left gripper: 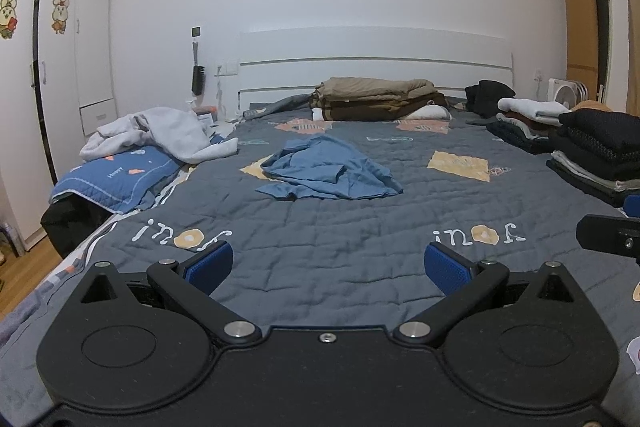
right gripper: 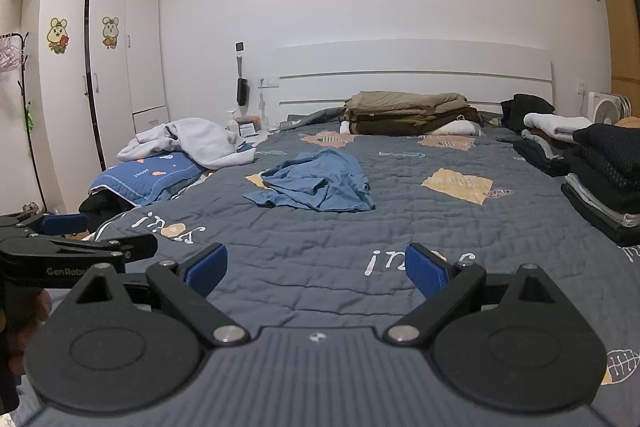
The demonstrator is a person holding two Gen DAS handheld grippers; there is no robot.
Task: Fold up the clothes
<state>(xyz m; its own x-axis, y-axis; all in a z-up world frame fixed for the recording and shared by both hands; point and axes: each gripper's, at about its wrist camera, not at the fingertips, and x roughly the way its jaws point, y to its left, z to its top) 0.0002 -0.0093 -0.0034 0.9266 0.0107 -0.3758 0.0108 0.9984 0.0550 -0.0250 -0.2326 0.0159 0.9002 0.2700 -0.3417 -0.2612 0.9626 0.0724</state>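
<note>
Both grippers are hanging over the foot end of the bed, tipped a bit downward, and both are spread as wide as they go with nothing between the blue pads. The left gripper has only bare grey quilt under and ahead of it, and so does the right gripper. In the right wrist view the left gripper pokes in at the left edge, just beside the right one.

Plenty of open room: a wide stretch of flat quilt runs from the fingertips up to the crumpled blue shirt, which lies straight ahead of the left gripper, roughly mid-bed, and a little left of centre from the right gripper. It's well apart from both and unfolded.

Edges: the bed's left edge drops to wood floor left of the left gripper. Ahead and to the left there's a blue pillow with 1 loose light grey garment heaped on it. Along the right edge, ahead-right of the right gripper, sit 2 stacks of folded dark clothes, the farther one topped by a white piece. Far ahead, against the white headboard, 1 pile of folded tan and brown bedding.
</note>
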